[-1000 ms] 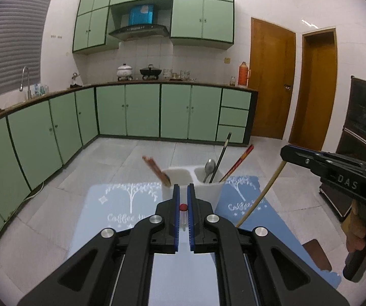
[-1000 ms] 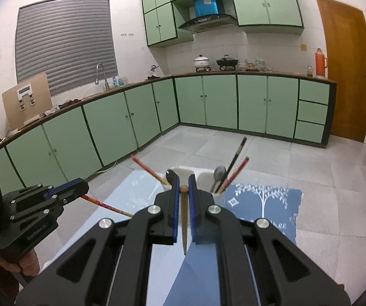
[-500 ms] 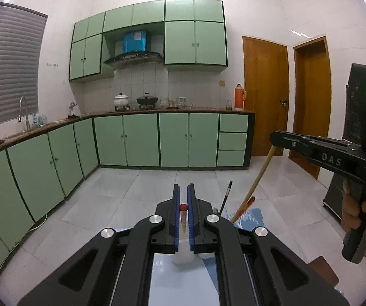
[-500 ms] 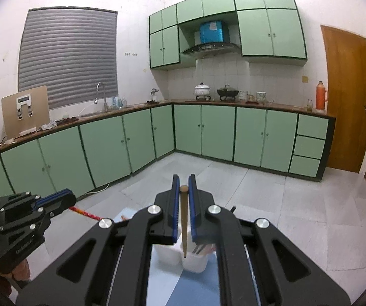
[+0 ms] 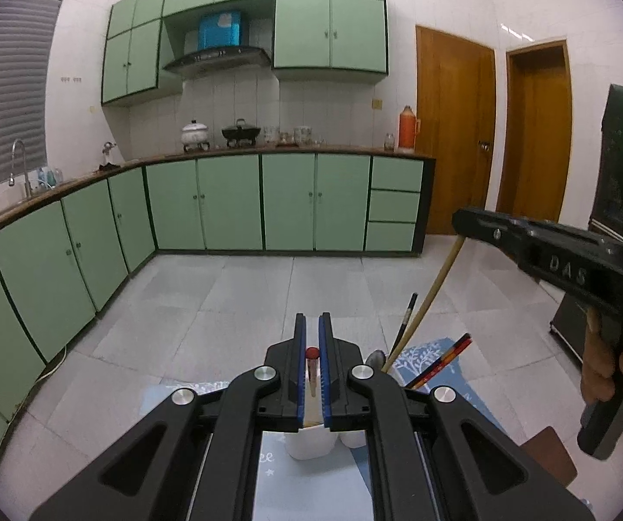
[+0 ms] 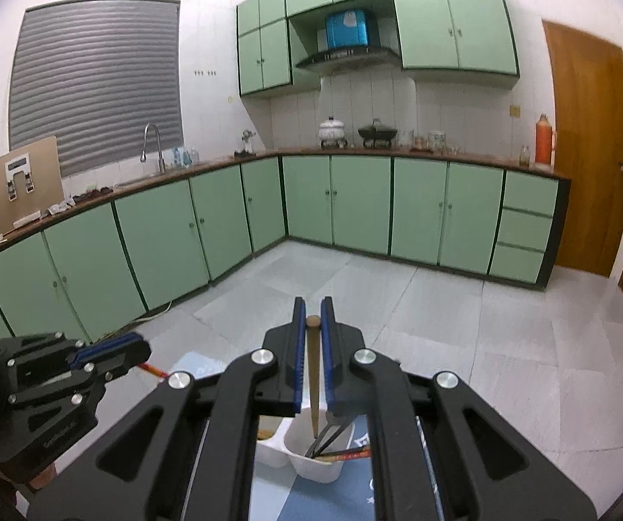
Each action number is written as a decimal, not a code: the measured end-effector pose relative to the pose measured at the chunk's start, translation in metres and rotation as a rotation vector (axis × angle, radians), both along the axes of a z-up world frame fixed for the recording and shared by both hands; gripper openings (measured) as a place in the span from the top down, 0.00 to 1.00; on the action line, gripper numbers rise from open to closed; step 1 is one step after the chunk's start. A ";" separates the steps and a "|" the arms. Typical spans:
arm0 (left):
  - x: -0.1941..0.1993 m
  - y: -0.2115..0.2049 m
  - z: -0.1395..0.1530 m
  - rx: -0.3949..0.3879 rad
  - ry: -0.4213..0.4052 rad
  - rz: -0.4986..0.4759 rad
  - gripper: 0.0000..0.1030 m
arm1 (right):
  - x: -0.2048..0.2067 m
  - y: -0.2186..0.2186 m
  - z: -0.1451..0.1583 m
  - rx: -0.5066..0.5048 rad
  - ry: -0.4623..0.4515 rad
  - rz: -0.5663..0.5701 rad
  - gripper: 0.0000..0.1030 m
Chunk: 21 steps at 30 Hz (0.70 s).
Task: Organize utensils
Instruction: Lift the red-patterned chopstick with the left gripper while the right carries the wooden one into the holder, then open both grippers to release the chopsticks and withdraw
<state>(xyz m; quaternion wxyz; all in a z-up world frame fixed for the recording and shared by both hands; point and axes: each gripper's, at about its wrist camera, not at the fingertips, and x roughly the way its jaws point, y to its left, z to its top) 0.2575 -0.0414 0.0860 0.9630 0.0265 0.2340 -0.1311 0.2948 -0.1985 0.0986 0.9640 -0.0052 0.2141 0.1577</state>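
Both grippers, left (image 5: 312, 338) and right (image 6: 313, 321), apparently clamped, angled slightly downward.

Below my left gripper (image 5: 311, 347) sits the utensil holder (image 5: 311, 445) on a mat (image 5: 424, 354); my stick (image 5: 311, 367) is pinched in its jaws. To the right, my right gripper (image 6: 310, 330) clamps a chopstick (image 6: 313, 382) whose lower end hangs over the holder's right compartment (image 6: 311, 464), where other chopsticks (image 6: 342, 453) lean. Cabinets (image 6: 355, 204) line the wall beyond.

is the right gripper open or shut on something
Shut on a chopstick. In the right wrist view the right gripper has its blue pads closed against a wooden chopstick, whose lower end hangs over the white holder.
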 end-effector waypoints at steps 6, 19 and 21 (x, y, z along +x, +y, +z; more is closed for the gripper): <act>0.020 -0.004 -0.024 -0.014 0.051 -0.002 0.94 | 0.011 0.009 -0.031 -0.010 0.073 0.021 0.94; 0.022 0.009 -0.038 -0.075 0.073 0.036 0.68 | -0.013 0.000 -0.033 0.032 0.053 -0.013 0.65; 0.014 0.011 -0.032 -0.081 0.058 0.045 0.63 | -0.022 -0.004 -0.029 0.044 0.041 -0.023 0.60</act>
